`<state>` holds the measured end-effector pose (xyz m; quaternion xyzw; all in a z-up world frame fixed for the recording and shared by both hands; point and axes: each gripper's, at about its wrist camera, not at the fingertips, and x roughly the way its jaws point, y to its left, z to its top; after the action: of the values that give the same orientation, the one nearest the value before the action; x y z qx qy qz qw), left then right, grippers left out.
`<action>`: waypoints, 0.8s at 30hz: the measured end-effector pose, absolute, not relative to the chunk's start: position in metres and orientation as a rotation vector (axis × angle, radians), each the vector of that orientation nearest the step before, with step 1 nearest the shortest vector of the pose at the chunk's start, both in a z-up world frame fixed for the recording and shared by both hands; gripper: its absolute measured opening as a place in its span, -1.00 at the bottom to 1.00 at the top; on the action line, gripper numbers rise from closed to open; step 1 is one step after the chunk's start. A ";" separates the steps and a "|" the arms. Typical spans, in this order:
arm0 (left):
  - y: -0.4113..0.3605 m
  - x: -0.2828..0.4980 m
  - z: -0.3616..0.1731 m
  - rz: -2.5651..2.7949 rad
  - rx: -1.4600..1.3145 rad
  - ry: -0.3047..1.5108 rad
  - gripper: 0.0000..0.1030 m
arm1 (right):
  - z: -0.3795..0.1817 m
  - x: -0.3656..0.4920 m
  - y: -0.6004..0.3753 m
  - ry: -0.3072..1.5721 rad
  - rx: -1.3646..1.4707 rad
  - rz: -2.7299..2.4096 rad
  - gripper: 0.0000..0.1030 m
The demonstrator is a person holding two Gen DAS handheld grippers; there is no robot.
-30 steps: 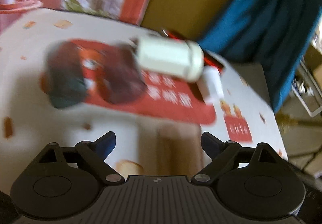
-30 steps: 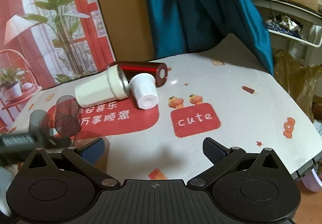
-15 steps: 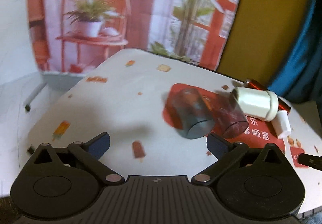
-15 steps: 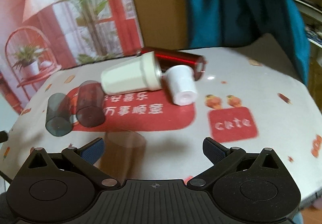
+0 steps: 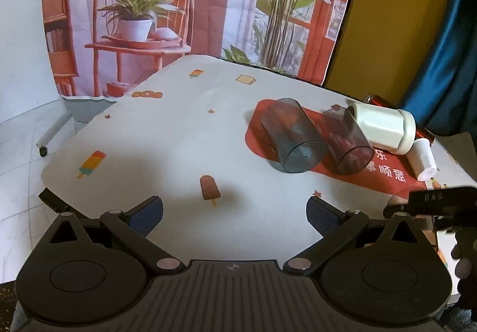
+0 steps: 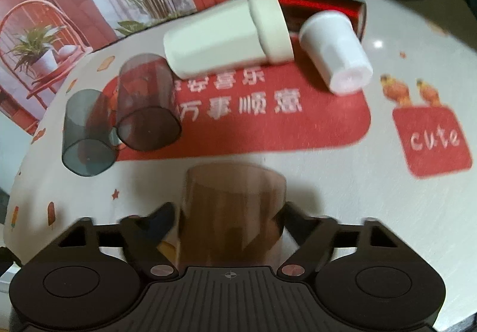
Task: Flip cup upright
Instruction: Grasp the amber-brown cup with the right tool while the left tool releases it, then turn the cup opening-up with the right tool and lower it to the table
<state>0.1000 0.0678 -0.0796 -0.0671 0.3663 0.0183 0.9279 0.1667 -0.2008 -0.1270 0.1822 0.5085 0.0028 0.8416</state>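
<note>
Several cups lie on their sides on the table. A brown see-through cup [image 6: 235, 206] stands between the fingers of my right gripper [image 6: 228, 218]; the jaws are close around it, and the blur hides whether they touch it. A grey-blue see-through cup [image 5: 292, 138] [image 6: 85, 135] and a dark brown see-through cup [image 5: 347, 142] [image 6: 146, 111] lie side by side. A large white cup [image 5: 383, 130] [image 6: 226, 40], a small white cup [image 5: 423, 160] [image 6: 335, 53] and a red metallic cup [image 6: 322, 7] lie behind them. My left gripper [image 5: 234, 212] is open and empty, left of the cups.
The table [image 5: 167, 135] has a white patterned cloth with a red printed patch [image 6: 268, 123] under the cups. A printed backdrop [image 5: 179, 4] hangs behind the table and a blue curtain [image 5: 447, 34] at the right. The other gripper's body [image 5: 441, 203] shows at the right edge.
My left gripper has swung left and back from the cups. My right gripper has moved forward and down, and its fingers have closed in around the brown see-through cup.
</note>
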 end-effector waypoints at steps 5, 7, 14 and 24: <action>0.071 0.098 -0.085 0.045 -0.161 0.783 1.00 | -0.130 0.151 -0.219 1.032 0.484 0.020 0.27; 0.071 0.096 -0.087 0.047 -0.163 0.799 1.00 | -0.131 0.144 -0.224 1.026 0.489 0.016 0.26; 0.070 0.095 -0.088 0.042 -0.166 0.809 1.00 | -0.130 0.123 -0.242 1.013 0.498 -0.016 0.26; 0.072 0.095 -0.089 0.036 -0.176 0.825 1.00 | -0.128 0.106 -0.257 1.017 0.514 -0.063 0.28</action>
<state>0.0949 0.0719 -0.0889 -0.0856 0.4004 0.0174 0.9122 0.1057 -0.2575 -0.1279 0.2434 0.4816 -0.0300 0.8414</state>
